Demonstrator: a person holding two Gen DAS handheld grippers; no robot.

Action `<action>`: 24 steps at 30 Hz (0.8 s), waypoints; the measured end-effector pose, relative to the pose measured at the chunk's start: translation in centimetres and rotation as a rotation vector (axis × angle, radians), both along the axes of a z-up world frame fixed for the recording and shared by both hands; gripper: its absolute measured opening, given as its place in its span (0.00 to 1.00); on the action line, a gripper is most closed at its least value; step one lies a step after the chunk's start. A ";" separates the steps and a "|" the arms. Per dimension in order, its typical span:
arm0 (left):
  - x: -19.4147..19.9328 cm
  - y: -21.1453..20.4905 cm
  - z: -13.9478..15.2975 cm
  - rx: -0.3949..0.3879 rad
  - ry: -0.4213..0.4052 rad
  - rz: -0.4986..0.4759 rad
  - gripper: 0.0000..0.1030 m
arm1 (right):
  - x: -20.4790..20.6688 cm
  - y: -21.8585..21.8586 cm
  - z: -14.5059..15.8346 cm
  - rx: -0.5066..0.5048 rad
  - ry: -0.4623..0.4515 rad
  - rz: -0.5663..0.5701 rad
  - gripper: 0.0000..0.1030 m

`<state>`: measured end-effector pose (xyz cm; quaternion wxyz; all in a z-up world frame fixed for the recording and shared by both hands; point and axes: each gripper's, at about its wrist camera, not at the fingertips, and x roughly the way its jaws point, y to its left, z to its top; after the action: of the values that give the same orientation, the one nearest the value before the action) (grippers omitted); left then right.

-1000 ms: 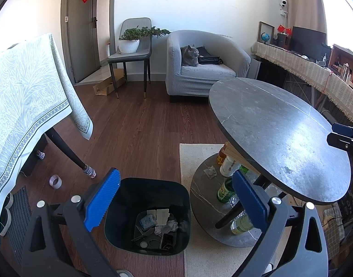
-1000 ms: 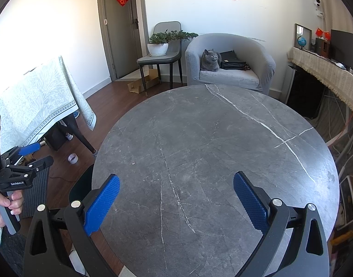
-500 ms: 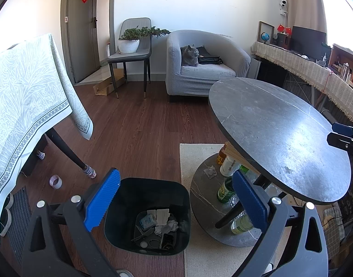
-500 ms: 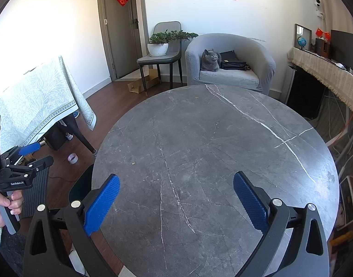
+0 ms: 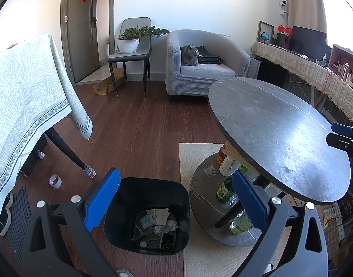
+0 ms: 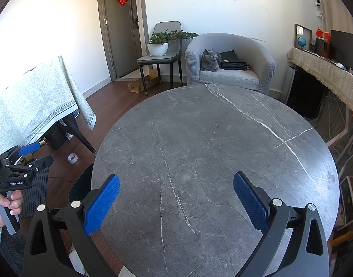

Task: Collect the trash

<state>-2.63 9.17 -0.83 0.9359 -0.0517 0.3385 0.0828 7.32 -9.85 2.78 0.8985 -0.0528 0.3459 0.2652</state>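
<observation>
The trash bin (image 5: 146, 214), dark and open-topped, stands on the wood floor just beside the rug, directly below and ahead of the left hand-held gripper (image 5: 175, 200), whose blue pads are spread wide with nothing between them. Inside the bin lies the collected trash (image 5: 159, 225): crumpled paper, flat slips and small wrappers, judged light, soft and easily crushed, best pinched at a raised fold or a bunched edge rather than flat against the bin floor. A further crumpled tissue (image 5: 209, 171) rests on the lower shelf (image 5: 200, 198) of the round surface (image 5: 278, 136), beside several bottles (image 5: 224, 190); it lies ahead and to the right of the left hand-held gripper, well apart from it, and would probably yield to a gentle pinch at its highest crease. Whether the bottles count as trash cannot be told; they would be stiffer, smooth and liable to roll. The right hand-held gripper (image 6: 176, 205) hovers over the near edge of the round surface, its pads likewise wide apart and empty; no trash shows on the top in that view. A roll of tape (image 5: 55, 181) lies on the floor near a table leg.
</observation>
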 end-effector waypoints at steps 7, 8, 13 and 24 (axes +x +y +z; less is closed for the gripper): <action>0.0 -0.2 -0.2 0.000 0.004 -0.003 0.96 | 0.1 -0.2 -0.1 0.000 0.001 0.000 0.97; 0.0 -0.1 -0.1 0.000 0.004 -0.003 0.96 | 0.1 -0.2 -0.1 -0.001 0.001 0.001 0.96; 0.0 -0.3 -0.3 0.006 0.010 0.005 0.96 | 0.1 -0.2 -0.2 -0.002 0.001 0.001 0.96; 0.1 -0.3 -0.5 0.009 0.021 0.003 0.96 | 0.2 -0.2 -0.3 -0.004 0.002 0.000 0.97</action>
<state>-2.53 8.89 -1.31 0.9324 -0.0472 0.3477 0.0864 7.50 -10.08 2.53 0.8979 -0.0541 0.3475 0.2647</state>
